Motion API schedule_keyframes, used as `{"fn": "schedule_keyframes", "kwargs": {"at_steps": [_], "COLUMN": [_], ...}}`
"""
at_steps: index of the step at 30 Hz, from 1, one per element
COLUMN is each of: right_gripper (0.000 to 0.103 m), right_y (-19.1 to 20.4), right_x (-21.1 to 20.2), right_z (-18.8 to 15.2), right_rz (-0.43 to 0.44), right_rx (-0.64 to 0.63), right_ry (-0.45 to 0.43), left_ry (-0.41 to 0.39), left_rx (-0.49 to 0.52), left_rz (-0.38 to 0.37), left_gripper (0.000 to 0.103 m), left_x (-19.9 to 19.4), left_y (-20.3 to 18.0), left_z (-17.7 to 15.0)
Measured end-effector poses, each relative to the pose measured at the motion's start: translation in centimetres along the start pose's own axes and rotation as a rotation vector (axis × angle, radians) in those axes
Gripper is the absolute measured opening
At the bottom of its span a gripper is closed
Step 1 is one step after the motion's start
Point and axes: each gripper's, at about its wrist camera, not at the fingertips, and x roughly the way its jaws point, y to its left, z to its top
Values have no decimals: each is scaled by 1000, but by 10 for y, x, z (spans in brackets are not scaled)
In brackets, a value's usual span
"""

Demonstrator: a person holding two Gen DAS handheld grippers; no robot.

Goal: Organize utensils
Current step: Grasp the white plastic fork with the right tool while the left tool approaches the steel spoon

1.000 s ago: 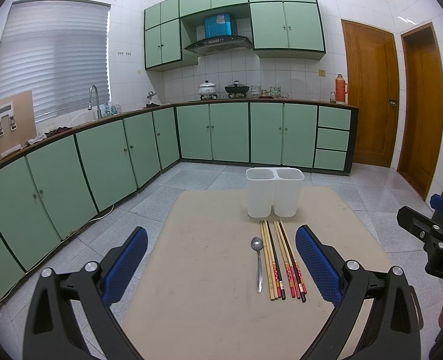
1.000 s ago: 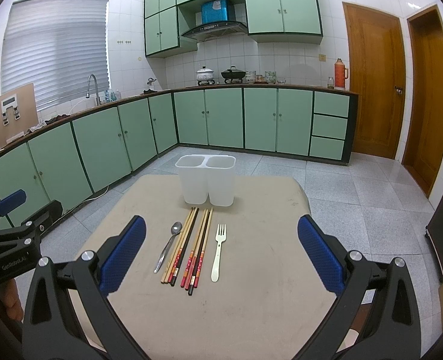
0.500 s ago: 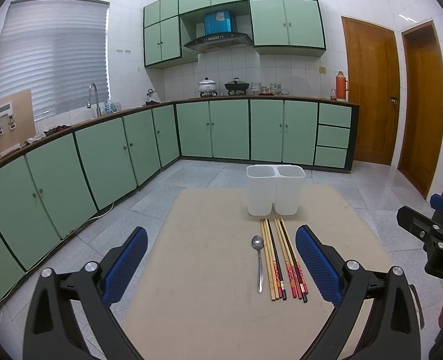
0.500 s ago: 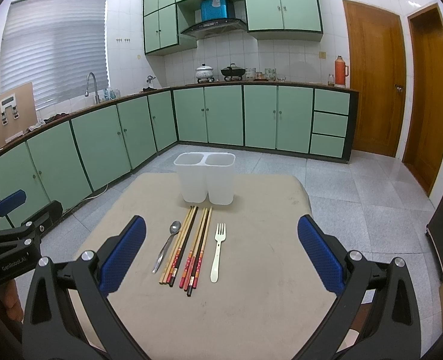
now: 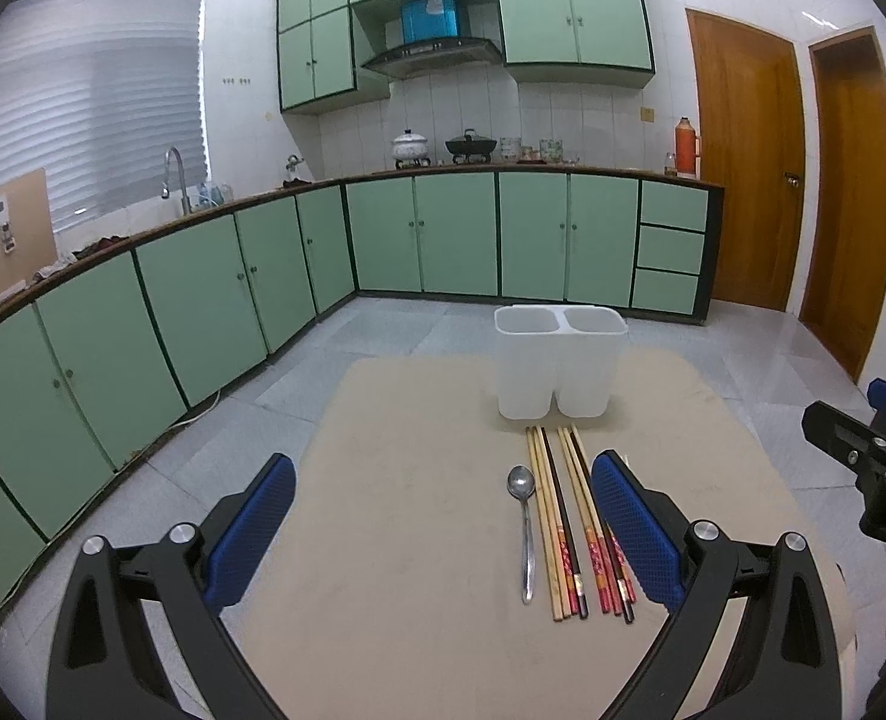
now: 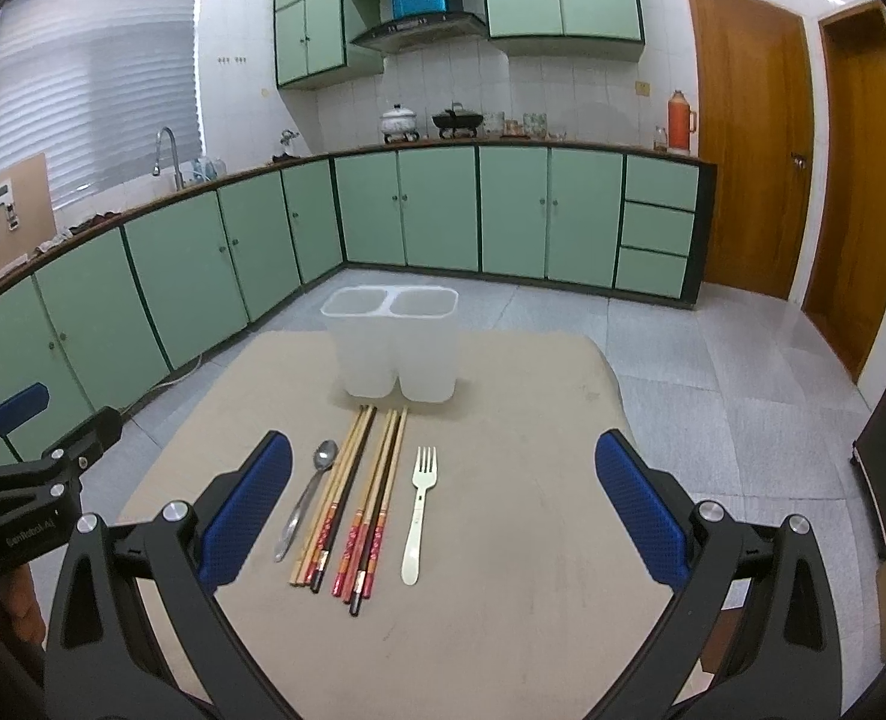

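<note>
Both claws held released above the desk (image 6: 533, 600).
Spoon (image 6: 308, 498), chopsticks (image 6: 353, 498) and fork (image 6: 419, 516) are seen between the right claw (image 6: 443, 504) fingers; the left claw (image 5: 443, 528) is empty.

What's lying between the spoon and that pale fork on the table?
Chopsticks, laid side by side in a row between the spoon and the fork. The right wrist view shows this; in the left wrist view the fork is hidden.

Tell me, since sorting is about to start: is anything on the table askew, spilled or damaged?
Nothing stands out. The spoon, chopsticks and fork lie in a tidy row before the upright, empty two-compartment holder; no spills or damage are visible.
</note>
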Motion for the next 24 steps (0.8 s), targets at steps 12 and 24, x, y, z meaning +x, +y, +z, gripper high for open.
{"fn": "schedule_keyframes", "kwargs": {"at_steps": [12,24], "right_gripper": [98,76], "right_y": [-10,1], "right_x": [100,212], "right_z": [-6,-28], "right_rz": [-31,-15], "right_rx": [4,10], "right_ry": [179,364], "left_ry": [170,297], "left_rx": [12,18], "left_rz": [-5,-4], "left_gripper": [97,97], "left_x": [113,178], "left_y": [10,5], "left_z": [-20,-37]}}
